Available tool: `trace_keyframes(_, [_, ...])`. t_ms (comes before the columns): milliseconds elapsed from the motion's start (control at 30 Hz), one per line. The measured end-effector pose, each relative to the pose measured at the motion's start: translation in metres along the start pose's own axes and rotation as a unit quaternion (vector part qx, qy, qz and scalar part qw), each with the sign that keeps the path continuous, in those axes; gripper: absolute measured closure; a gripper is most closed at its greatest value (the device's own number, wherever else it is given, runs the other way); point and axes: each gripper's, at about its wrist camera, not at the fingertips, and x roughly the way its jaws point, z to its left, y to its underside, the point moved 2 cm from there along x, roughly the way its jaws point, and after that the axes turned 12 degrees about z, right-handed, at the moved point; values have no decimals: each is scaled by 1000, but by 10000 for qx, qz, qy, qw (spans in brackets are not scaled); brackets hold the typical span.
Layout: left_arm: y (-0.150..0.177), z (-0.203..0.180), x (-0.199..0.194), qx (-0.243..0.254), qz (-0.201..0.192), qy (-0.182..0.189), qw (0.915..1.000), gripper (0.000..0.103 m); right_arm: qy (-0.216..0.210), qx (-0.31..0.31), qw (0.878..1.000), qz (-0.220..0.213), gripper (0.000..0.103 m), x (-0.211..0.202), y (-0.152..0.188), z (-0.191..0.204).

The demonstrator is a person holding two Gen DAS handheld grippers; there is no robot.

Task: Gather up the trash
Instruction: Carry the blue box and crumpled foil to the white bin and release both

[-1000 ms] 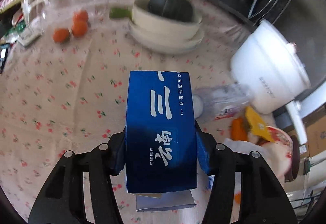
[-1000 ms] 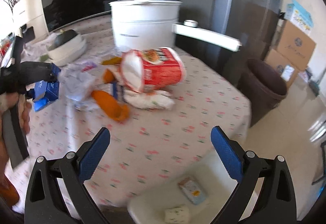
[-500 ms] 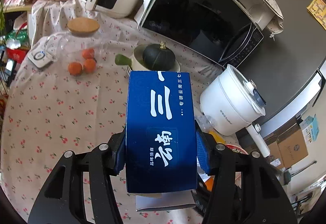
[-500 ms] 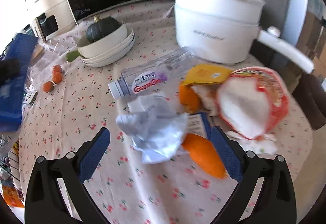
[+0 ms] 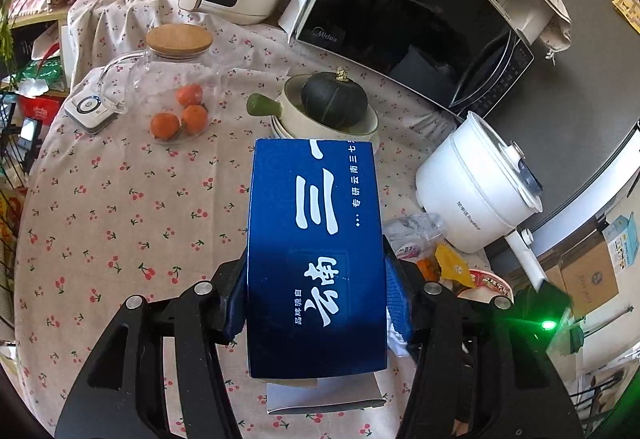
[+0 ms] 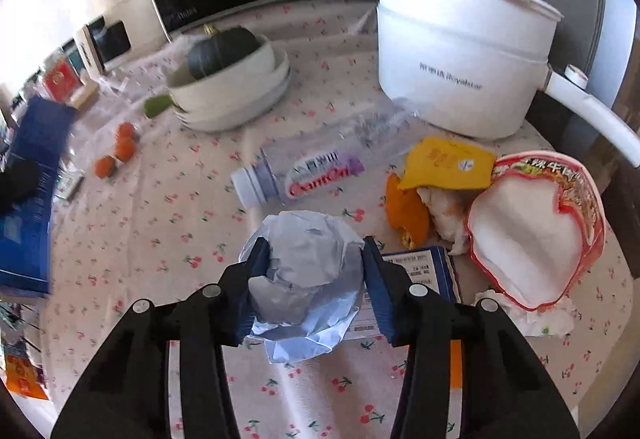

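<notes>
Trash lies heaped at the right side of the round table [image 6: 132, 207], close to its edge: 1 crumpled paper wad [image 6: 306, 275], 1 clear plastic bottle [image 6: 304, 171] on its side, 1 yellow packet [image 6: 446, 163], orange peel [image 6: 406, 209], 1 noodle cup [image 6: 536, 231] tipped over, and a flat printed wrapper [image 6: 416, 271] under the wad. The right gripper [image 6: 314, 271] has its 2 blue pads on either side of the paper wad, touching it, so the jaws pinch the wad just above the cloth. The left gripper [image 5: 316, 293] holds 1 blue carton [image 5: 316, 259] up over the table, its jaws clamped on the carton's 2 long sides, with a pale flap sticking out beneath. Behind the heap stands 1 white electric pot [image 6: 456, 51], its handle reaching past the table edge. Left of it sits a stack of white dishes [image 6: 236, 91] with 1 dark squash [image 5: 334, 99] inside. 3 small oranges [image 5: 180, 113] lie near a glass jug with a cork lid [image 5: 179, 39]. Bare flowered cloth stretches across the left half of the table.
</notes>
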Motion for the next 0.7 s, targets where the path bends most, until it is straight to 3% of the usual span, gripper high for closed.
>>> trace_keyframes(267, [4,-9,-6,139,-99,-2,9999,50,-32,-96,9988,-480,56,-44,0,5])
trace_keyframes(700, [20,-30,-22,458,-307,53,9985,50,508,88,9938,-987,55,-87,21,-23])
